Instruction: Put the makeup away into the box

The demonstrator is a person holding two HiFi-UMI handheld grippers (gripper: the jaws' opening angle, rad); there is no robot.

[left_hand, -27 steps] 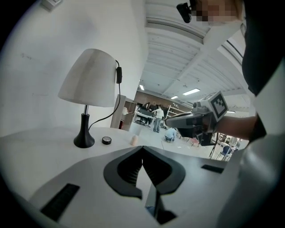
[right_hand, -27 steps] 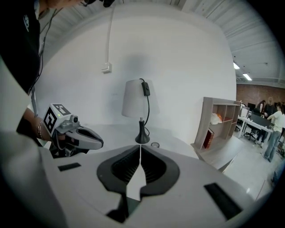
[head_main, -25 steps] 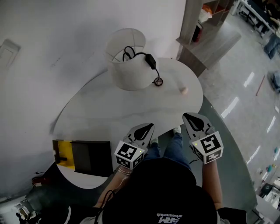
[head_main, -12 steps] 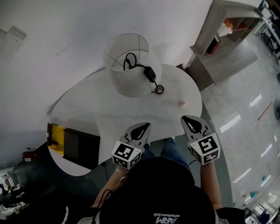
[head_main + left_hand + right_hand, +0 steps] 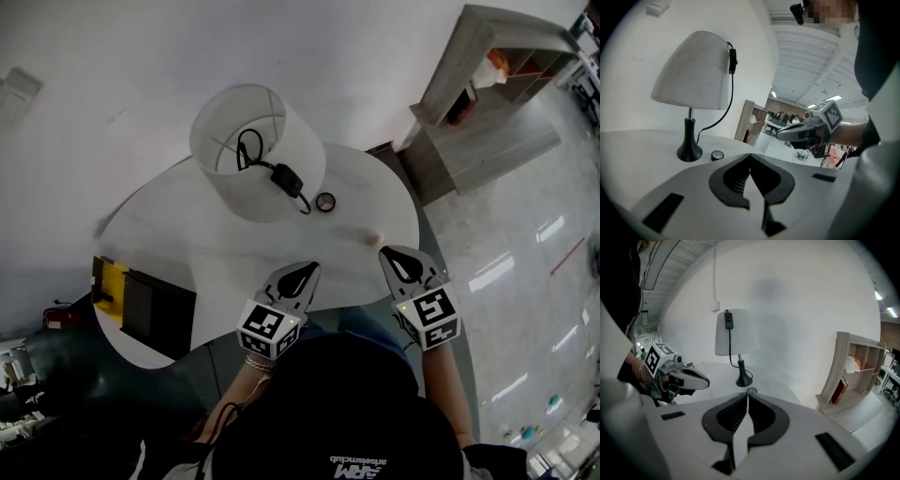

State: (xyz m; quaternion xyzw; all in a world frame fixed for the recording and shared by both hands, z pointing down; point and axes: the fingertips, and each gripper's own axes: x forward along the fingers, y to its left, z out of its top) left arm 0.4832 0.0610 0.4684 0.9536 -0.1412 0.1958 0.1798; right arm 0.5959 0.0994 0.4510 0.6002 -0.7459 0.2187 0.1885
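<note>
White table (image 5: 178, 239): left gripper (image 5: 306, 270) and right gripper (image 5: 389, 255) hover at its near edge, jaws pressed together, empty. Black box (image 5: 155, 309) at left. Beyond, the round compact (image 5: 325, 201) lies near the lamp (image 5: 248, 150); unopened jaws could shove it away.

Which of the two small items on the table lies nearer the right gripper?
The pale beige one, ahead of the right gripper; the dark-rimmed round one sits beside the lamp.

The right gripper (image 5: 747, 394), fingers (image 5: 764, 418) together, faces the lamp (image 5: 737, 332).
</note>
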